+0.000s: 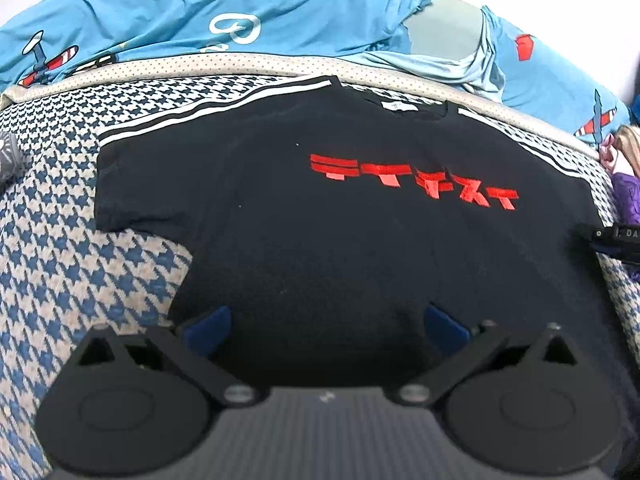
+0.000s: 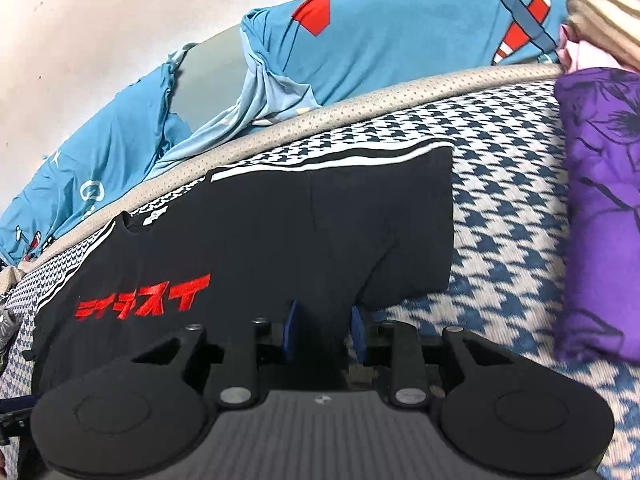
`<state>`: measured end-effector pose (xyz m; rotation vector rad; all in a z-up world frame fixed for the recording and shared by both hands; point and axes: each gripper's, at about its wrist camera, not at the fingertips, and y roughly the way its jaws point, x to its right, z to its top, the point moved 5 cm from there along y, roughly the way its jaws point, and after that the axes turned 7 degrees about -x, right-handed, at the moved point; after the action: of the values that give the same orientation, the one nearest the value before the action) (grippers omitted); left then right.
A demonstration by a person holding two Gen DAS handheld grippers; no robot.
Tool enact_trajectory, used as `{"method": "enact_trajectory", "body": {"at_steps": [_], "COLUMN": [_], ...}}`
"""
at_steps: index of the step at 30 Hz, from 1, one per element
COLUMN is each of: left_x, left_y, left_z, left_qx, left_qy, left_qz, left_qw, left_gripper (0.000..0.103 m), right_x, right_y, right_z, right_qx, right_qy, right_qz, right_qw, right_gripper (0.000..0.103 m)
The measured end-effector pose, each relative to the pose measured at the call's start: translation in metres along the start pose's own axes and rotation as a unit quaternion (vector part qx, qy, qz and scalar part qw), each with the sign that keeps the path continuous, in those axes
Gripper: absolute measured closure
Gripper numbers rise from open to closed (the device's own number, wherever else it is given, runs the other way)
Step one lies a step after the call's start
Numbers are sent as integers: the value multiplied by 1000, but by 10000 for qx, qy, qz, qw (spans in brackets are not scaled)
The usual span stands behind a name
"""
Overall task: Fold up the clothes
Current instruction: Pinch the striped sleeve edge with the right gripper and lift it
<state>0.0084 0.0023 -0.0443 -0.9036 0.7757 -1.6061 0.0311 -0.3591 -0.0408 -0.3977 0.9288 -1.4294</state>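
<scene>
Showing right gripper (image 2: 325, 330) fingers narrowed around black T-shirt (image 2: 260, 240) fold; left gripper (image 1: 325, 326) spread wide, empty.

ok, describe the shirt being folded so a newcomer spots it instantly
On the houndstooth mattress, before the blue airplane-print sheet, lies a black T-shirt. Red block lettering and white shoulder stripes distinguish it from the purple bundle beside it.

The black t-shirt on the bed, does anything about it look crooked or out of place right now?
Nothing looks damaged. The black t-shirt lies mostly flat, print up, on the houndstooth cover. One oddity: the sleeve near the right gripper is creased, its lower edge bunched up where the fingers straddle the cloth. The left gripper is open over the hem.
</scene>
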Motion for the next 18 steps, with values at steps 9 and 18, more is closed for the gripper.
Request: {"method": "enact_trajectory", "body": {"at_steps": [9, 18], "left_x": [-8, -3], "left_y": [4, 7], "left_z": [0, -8], "left_qx": [-65, -111], "left_qy": [-182, 175], "left_qz": [72, 282], "left_qw": [9998, 9994], "left_gripper": [0, 0], "right_x": [-6, -3], "right_y": [-2, 5], "right_z": [7, 4], "right_qx": [391, 126], "right_qy": [-387, -203], "right_qz": [-546, -702], "right_qw": [9970, 9972], "right_gripper": [97, 97]}}
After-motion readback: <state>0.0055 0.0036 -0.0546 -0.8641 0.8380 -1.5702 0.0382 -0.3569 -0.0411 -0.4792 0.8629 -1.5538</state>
